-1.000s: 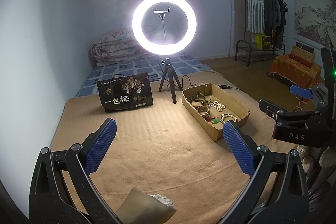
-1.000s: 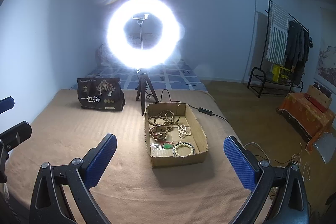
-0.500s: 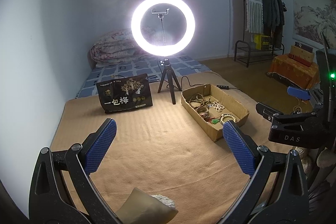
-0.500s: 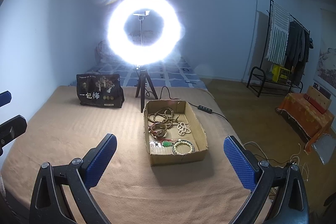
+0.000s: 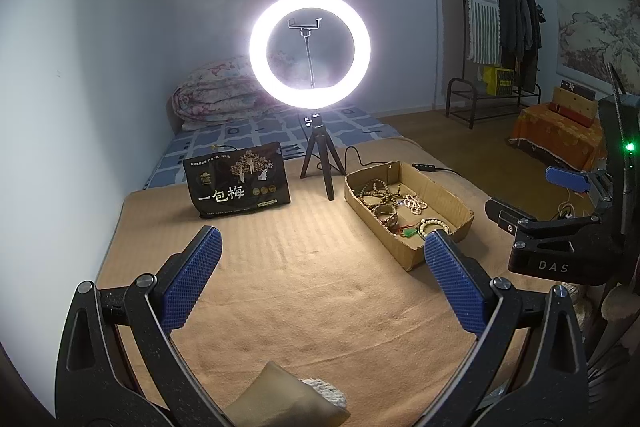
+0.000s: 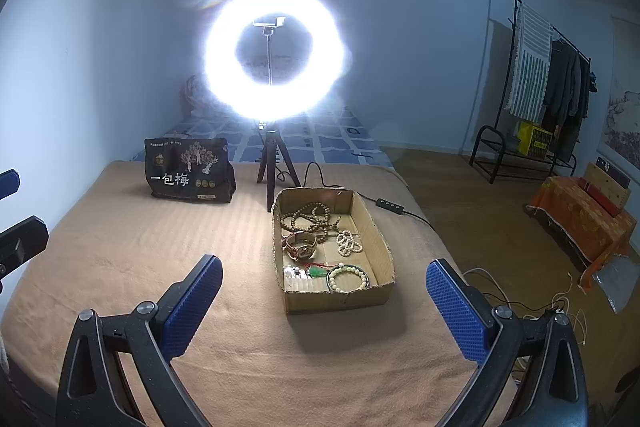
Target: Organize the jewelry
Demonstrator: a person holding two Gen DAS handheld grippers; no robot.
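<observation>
Both tongs hang wide open and empty above the tan blanket (image 6: pixel 120 247): the left tongs (image 5: pixel 320 281) and the right tongs (image 6: pixel 324 301). Just ahead of the right tongs, between its blue pads, sits the cardboard box (image 6: pixel 380 239) with the jewelry: brown bead strands (image 6: pixel 308 217), a watch (image 6: pixel 302 245), a pale bead bracelet (image 6: pixel 347 278). Beyond the box stand a lit ring light (image 6: pixel 274 57) and, to its left, a black bag (image 6: pixel 188 175).
</observation>
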